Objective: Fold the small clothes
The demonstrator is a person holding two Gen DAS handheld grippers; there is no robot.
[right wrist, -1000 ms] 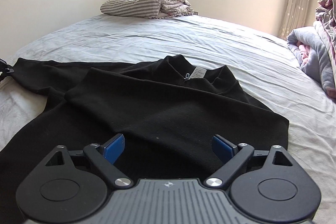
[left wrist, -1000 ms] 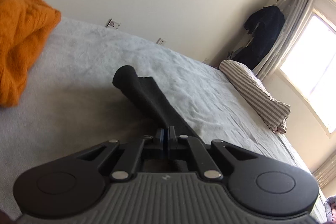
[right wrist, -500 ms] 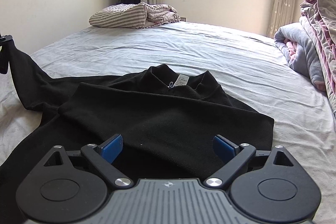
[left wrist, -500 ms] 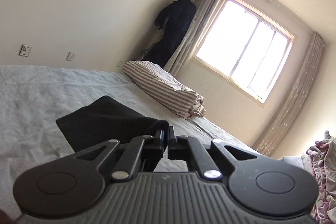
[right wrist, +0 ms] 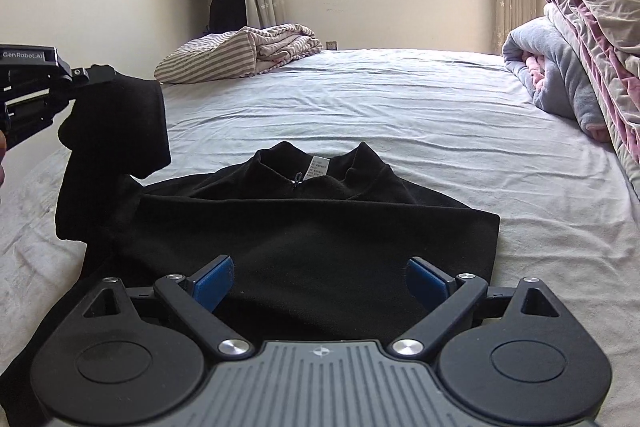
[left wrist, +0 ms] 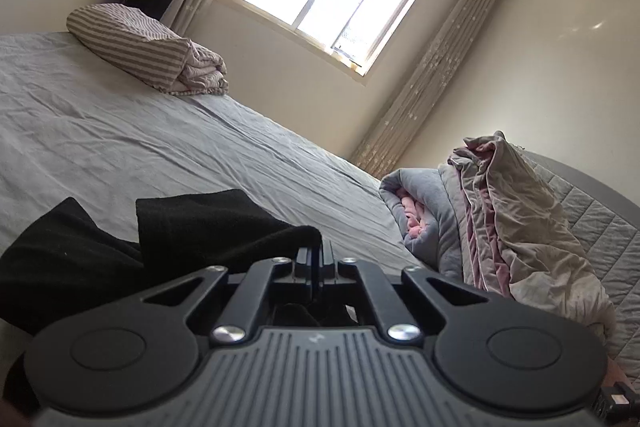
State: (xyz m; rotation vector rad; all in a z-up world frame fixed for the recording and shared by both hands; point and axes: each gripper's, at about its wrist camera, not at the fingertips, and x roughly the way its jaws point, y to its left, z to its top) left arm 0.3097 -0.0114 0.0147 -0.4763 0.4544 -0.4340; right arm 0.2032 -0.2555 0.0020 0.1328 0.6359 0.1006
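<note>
One black top (right wrist: 312,227) lies on the bed (right wrist: 400,115) — soft, limp fleece (probably light). Left gripper (right wrist: 86,75) is clenched on its sleeve cuff (right wrist: 116,119), lifted; right gripper (right wrist: 320,277) hovers released — take hems next.

the right gripper (right wrist: 320,277) hovers with its blue pads spread wide over the hem of a black zip-neck fleece top (right wrist: 312,227) lying on the grey bedsheet (right wrist: 400,107). at left, the left gripper (right wrist: 86,75) pinches the top's sleeve (right wrist: 116,131) aloft.
</note>
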